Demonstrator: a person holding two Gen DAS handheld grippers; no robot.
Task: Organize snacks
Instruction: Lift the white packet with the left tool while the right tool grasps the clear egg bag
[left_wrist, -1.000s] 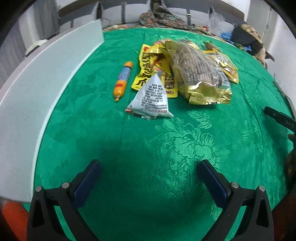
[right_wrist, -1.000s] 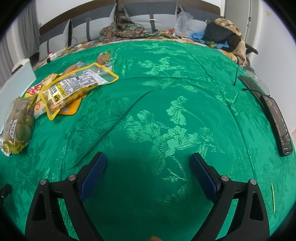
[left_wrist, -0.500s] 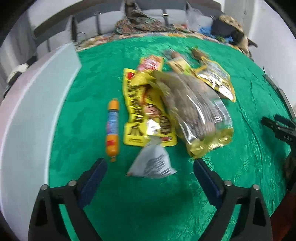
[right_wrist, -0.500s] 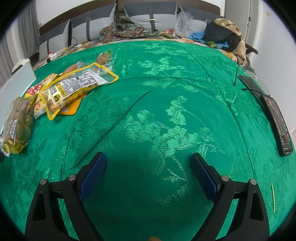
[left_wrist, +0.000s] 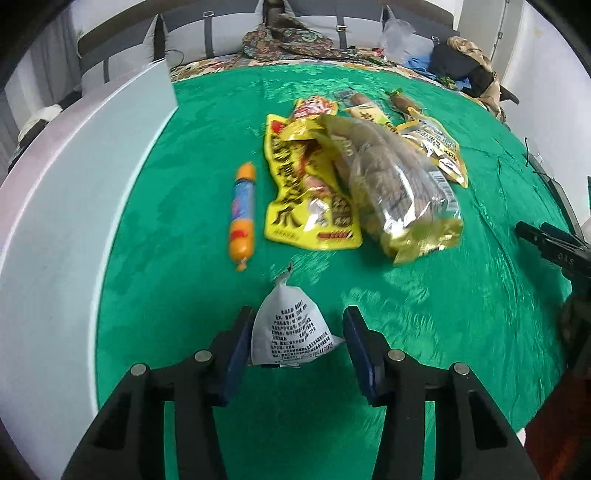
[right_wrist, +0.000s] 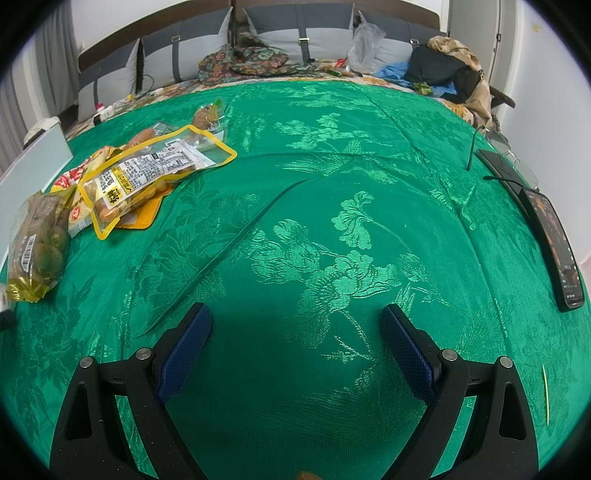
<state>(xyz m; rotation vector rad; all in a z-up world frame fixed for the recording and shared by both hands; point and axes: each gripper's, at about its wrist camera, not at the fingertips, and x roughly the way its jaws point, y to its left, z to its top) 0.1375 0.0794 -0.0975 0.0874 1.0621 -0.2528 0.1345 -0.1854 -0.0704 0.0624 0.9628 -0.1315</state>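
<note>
A small white triangular snack packet (left_wrist: 290, 330) lies on the green cloth between the fingers of my left gripper (left_wrist: 297, 345). The jaws have narrowed around it; the left pad touches it, the right pad stands just off its corner. Beyond lie an orange sausage stick (left_wrist: 242, 216), a yellow pouch (left_wrist: 306, 192), a clear bag of brown snacks (left_wrist: 399, 192) and another yellow-edged bag (left_wrist: 436, 147). My right gripper (right_wrist: 295, 345) is open and empty over bare cloth; the snack pile (right_wrist: 140, 177) is at its far left.
A white box wall (left_wrist: 74, 206) runs along the left. A black phone (right_wrist: 554, 243) and glasses (right_wrist: 513, 162) lie at the right edge of the cloth. Cushions and clothes sit behind. The right gripper's tip (left_wrist: 550, 245) shows in the left wrist view.
My left gripper has moved forward onto the white packet and its jaws have closed in from wide open to narrow around it. The right gripper has not moved.
</note>
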